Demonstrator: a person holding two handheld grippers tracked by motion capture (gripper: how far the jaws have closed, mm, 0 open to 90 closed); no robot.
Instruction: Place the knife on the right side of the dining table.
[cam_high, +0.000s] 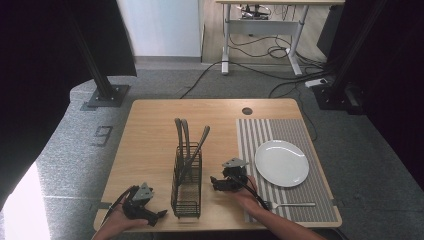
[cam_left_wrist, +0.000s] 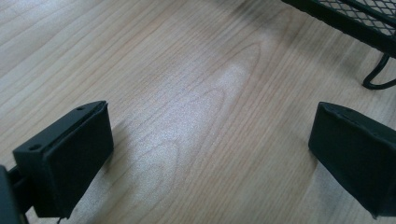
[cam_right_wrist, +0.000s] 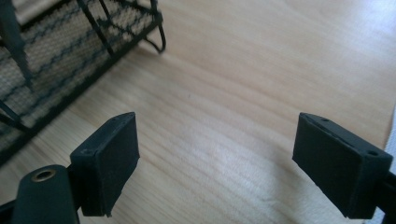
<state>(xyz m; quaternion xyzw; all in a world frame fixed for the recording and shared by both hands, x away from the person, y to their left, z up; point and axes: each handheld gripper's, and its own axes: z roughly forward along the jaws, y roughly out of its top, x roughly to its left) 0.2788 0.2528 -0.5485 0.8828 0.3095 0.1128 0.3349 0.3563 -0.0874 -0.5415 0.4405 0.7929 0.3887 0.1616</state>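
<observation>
From above, the wooden table (cam_high: 150, 145) carries a black wire basket (cam_high: 187, 181) near its middle, with three long dark utensils (cam_high: 186, 142) standing in it and leaning toward twelve and one o'clock. The left gripper (cam_high: 159, 215) sits at about seven o'clock from the basket, low on the near edge, held in the person's left hand (cam_high: 116, 225), its tip pointing toward the basket's near corner and just beside it. The right gripper (cam_high: 214, 182) rests at three o'clock from the basket, close to it but apart, with the right hand (cam_high: 247, 196) behind it. Farther toward three o'clock lies a striped placemat (cam_high: 287, 127) with a white plate (cam_high: 281, 163) on it, and a fork (cam_high: 292, 204) lies along the mat's near edge at about five o'clock from the plate. In the left gripper view the two black jaws stand wide apart over bare table wood with nothing between them; the basket's (cam_left_wrist: 355, 18) mesh floor and one wire foot sit at one o'clock, clear of the jaws. In the right gripper view the jaws likewise gape wide and hold nothing, bare wood showing between them, while the basket's (cam_right_wrist: 70, 60) wire side fills the ten o'clock corner, near the left jaw but not touching it.
</observation>
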